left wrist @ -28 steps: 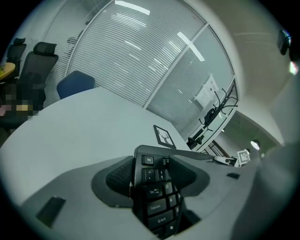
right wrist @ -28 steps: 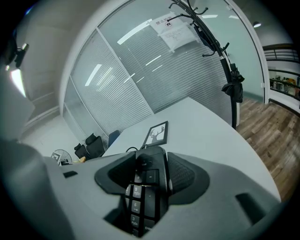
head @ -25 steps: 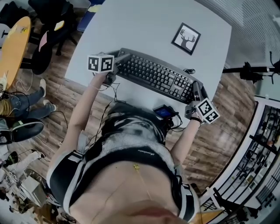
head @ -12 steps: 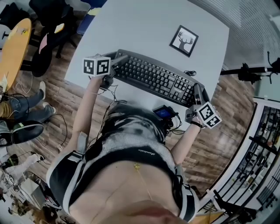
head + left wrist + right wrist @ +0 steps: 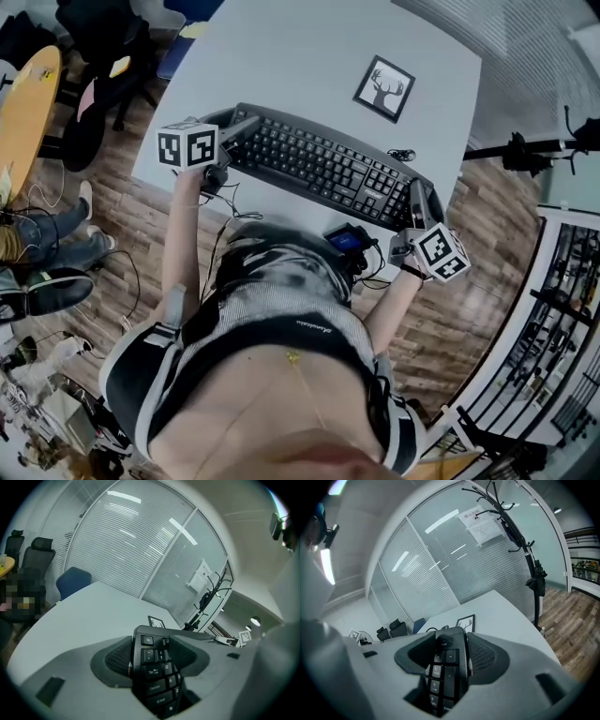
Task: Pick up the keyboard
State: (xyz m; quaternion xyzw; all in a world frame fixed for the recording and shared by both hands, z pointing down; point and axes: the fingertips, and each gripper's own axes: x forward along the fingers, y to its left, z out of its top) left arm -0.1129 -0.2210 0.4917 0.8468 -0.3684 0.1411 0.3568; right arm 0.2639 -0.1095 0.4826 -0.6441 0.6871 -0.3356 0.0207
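Left gripper (image 5: 246, 126) and right gripper (image 5: 417, 199) clamp keyboard (image 5: 319, 161) ends, covering its edges

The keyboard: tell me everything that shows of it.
The black, full-size plastic keyboard has rows of dark keys and a number pad. It lies lengthwise over the near part of the white table, slanted in the head view. The left claw is shut on its Esc-key end and the right claw on its number-pad end, each end sitting between textured pads. Whether it rests on the tabletop or is just off it cannot be told.
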